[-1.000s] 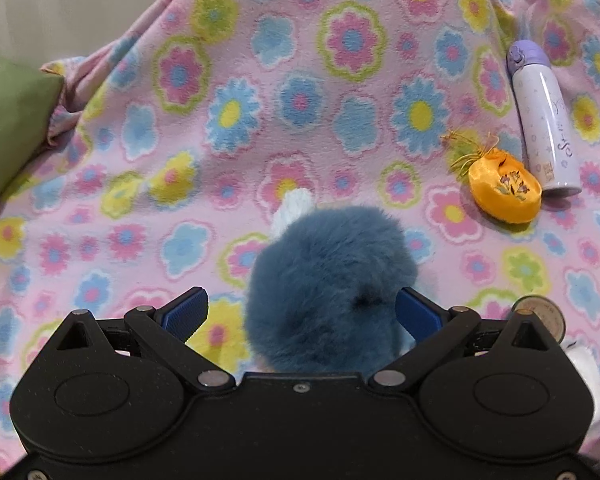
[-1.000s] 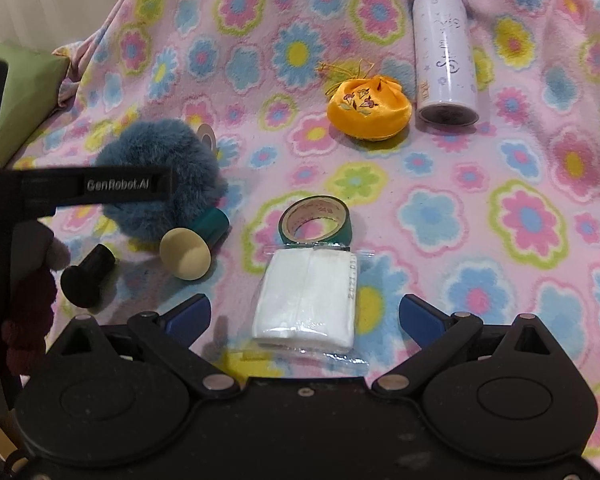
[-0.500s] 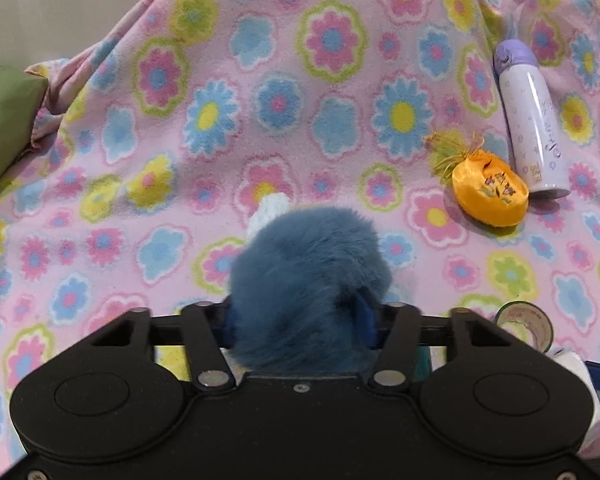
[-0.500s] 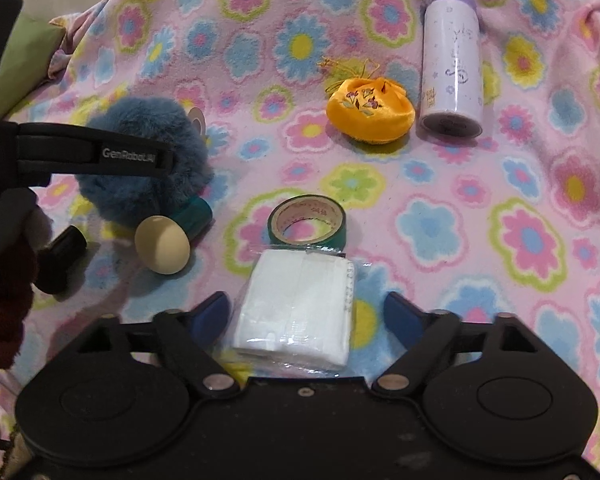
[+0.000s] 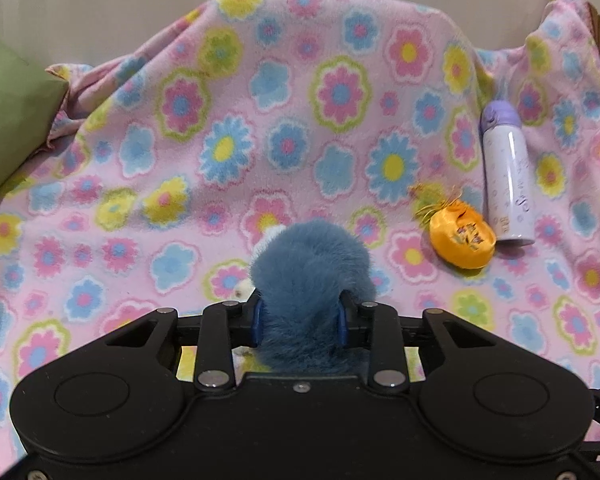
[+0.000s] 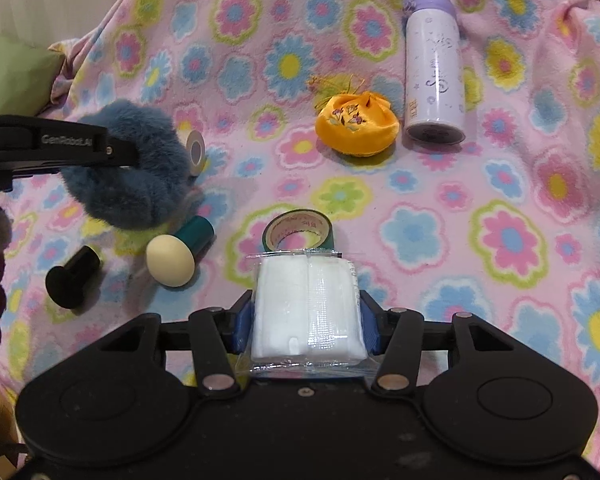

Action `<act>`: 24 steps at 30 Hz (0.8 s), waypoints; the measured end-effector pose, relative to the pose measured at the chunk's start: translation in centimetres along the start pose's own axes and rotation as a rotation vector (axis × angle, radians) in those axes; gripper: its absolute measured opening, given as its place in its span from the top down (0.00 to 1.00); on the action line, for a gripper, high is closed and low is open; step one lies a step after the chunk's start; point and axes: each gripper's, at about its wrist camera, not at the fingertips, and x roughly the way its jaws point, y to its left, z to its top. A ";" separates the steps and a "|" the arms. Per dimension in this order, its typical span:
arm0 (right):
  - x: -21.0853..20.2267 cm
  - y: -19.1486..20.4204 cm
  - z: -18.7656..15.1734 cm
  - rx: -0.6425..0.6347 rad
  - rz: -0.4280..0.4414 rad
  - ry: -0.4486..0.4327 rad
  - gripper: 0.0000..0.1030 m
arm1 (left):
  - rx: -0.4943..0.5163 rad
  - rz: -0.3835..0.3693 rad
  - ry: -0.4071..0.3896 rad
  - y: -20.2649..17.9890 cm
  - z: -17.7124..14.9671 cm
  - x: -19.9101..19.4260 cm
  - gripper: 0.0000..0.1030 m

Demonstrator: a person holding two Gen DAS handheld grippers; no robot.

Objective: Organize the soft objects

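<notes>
The left gripper [image 5: 300,320] is clamped on a blue furry pompom [image 5: 310,276], its blue pads [image 5: 257,320] pressed into the fur from both sides; in the right wrist view the pompom [image 6: 128,168] hangs at about 9 o'clock, raised off the flowered blanket [image 6: 480,200], with a white tag disc [image 6: 196,152] on its far side. The right gripper [image 6: 306,320] is closed around a white packet of cotton pads [image 6: 308,308] in clear wrap, the packet sitting at 6 o'clock between both fingers. Touching the packet's far edge is a green roll of tape [image 6: 298,232]. At about 8 o'clock lie a cream mushroom-shaped sponge with a teal handle [image 6: 176,258] and, further left, a small black cap-like piece [image 6: 70,282]. At 12 to 1 o'clock an orange satin pouch [image 6: 356,128] rests just beside a white bottle with a lilac cap [image 6: 434,68], which lies on its side. A green cushion [image 6: 12,74] sits at the blanket's left edge, around 10 o'clock.
</notes>
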 end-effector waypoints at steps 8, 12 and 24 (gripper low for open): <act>-2.5 0.0 0.0 0.020 0.015 -0.039 0.50 | -0.016 -0.015 -0.049 0.2 0.2 -4.1 0.69; -4.3 0.0 -0.2 0.037 0.034 -0.055 0.50 | -0.008 -0.004 -0.061 -0.1 -0.1 -6.5 0.69; -12.2 -0.3 -3.0 0.087 0.110 -0.129 0.50 | -0.018 -0.036 -0.052 -0.9 -3.8 -13.7 0.68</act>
